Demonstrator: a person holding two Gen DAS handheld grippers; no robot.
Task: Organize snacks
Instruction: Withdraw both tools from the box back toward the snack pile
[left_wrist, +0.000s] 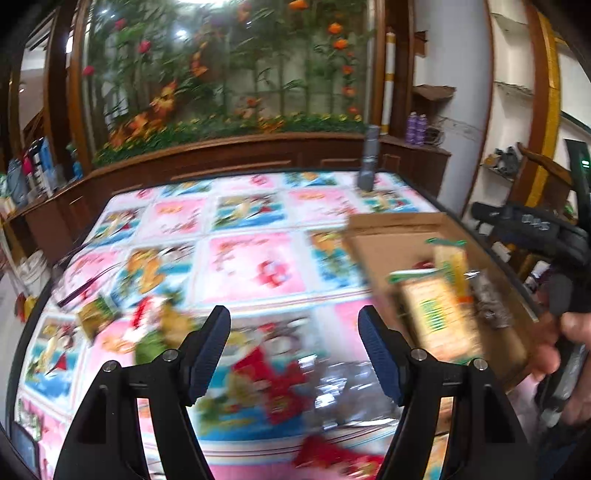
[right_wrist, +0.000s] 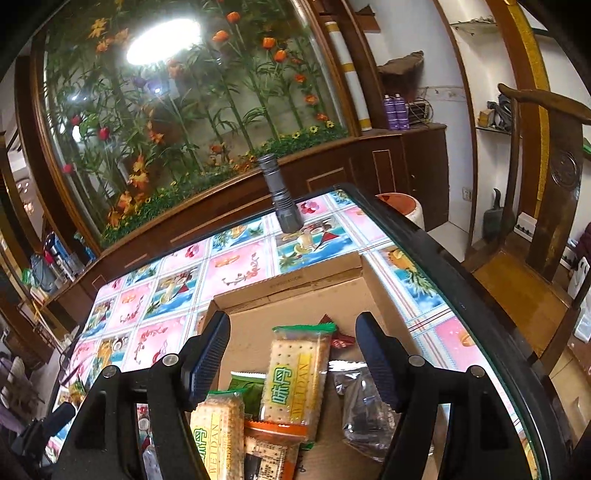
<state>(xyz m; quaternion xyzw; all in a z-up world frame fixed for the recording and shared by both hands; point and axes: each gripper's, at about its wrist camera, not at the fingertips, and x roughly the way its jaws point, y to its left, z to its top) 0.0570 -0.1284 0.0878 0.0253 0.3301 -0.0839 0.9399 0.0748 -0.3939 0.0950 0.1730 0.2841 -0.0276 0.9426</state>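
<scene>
Both grippers, left (left_wrist: 293, 354) and right (right_wrist: 293, 363), gape empty, so your blurred swing risks knocking the box (right_wrist: 295, 284) at two o'clock.

A lived-in family home, seemingly its dining or sitting room. A counter (right_wrist: 236, 266) under a glossy cloth printed with fruit and flower squares stands before a large arched glass panel (right_wrist: 192, 110) of artificial flowers and bamboo, set in dark carved wood cabinetry (right_wrist: 332, 173). A wooden armchair (right_wrist: 535, 229) sits at the right, near white wall shelves (right_wrist: 491, 122) holding odds and ends. 2 purple spray cans (right_wrist: 396, 112) stand on the sideboard, a grey flashlight (right_wrist: 282, 195) stands on the counter, and a cardboard box (right_wrist: 295, 291) holds snack packets (right_wrist: 295, 376).
</scene>
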